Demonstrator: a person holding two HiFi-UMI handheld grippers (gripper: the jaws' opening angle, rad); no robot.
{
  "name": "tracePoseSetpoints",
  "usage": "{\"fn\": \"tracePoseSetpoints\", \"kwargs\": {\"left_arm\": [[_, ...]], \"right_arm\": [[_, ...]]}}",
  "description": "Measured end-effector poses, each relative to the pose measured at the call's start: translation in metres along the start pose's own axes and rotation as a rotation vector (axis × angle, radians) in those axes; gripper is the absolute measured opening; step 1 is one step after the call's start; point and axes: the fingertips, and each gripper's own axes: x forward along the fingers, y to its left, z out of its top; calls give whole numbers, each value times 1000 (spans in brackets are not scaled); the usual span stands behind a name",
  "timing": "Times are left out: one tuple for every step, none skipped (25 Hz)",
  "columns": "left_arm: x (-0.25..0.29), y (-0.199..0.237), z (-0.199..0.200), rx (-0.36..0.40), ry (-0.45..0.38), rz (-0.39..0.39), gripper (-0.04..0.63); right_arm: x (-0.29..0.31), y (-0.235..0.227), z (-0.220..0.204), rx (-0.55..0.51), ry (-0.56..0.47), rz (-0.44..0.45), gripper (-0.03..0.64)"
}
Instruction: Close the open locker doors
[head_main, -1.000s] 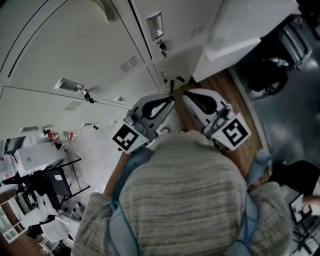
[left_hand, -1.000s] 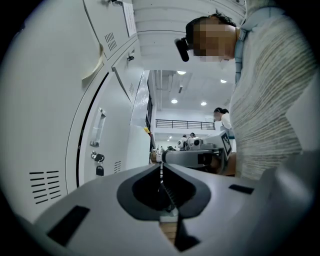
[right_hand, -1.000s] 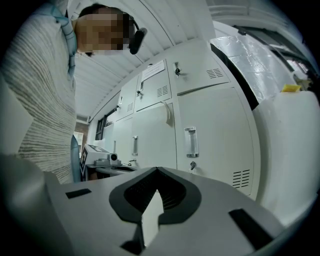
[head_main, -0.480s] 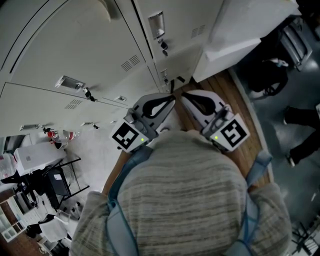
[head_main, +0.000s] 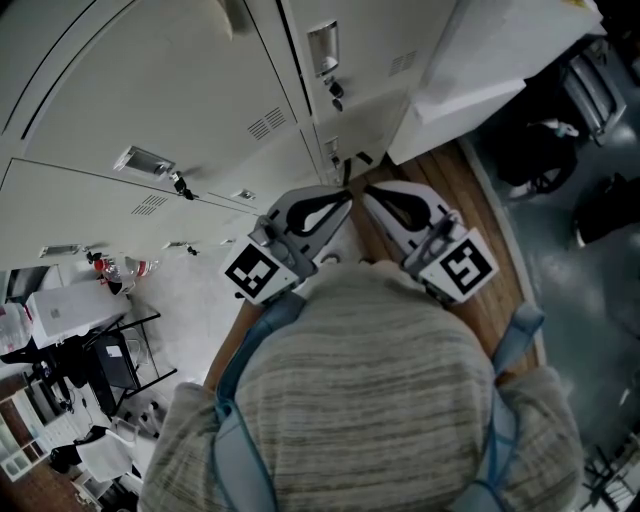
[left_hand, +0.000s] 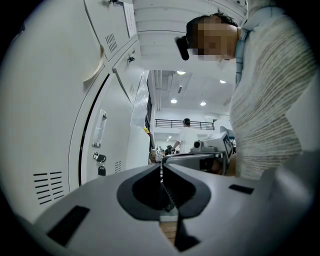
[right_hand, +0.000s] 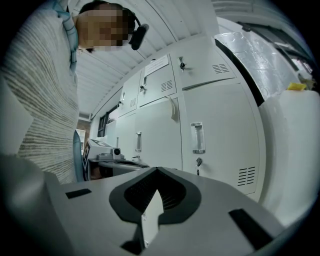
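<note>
A row of cream locker doors (head_main: 200, 90) fills the top of the head view; the ones I can see well stand closed, with handles (head_main: 323, 48) and hanging keys (head_main: 335, 92). At the right a white panel (head_main: 490, 70) juts out from the row; it looks like an open door. My left gripper (head_main: 345, 195) and right gripper (head_main: 368, 190) are held close to the person's chest, tips side by side, pointing at the lockers' base. Both are shut with nothing between the jaws. In the right gripper view a locker handle (right_hand: 197, 137) and key (right_hand: 198, 161) lie ahead.
A wooden floor strip (head_main: 480, 200) runs along the lockers, with grey floor (head_main: 560, 260) and dark bags (head_main: 535, 155) to the right. Desks and clutter (head_main: 70, 330) stand at the lower left. A person (left_hand: 186, 135) stands far off in the left gripper view.
Both grippers stay shut in nearly the same place. A passer-by's legs seen at the right edge half a second ago have gone; the head view has shifted slightly.
</note>
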Motion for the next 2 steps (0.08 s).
{"fn": "tracePoseSetpoints", "kwargs": {"left_arm": [[0, 0, 0, -1, 0, 0, 11], [-1, -1, 0, -1, -1, 0, 11]], "right_arm": [[0, 1, 0, 1, 0, 1, 3], [1, 1, 0, 2, -1, 1, 3]]}}
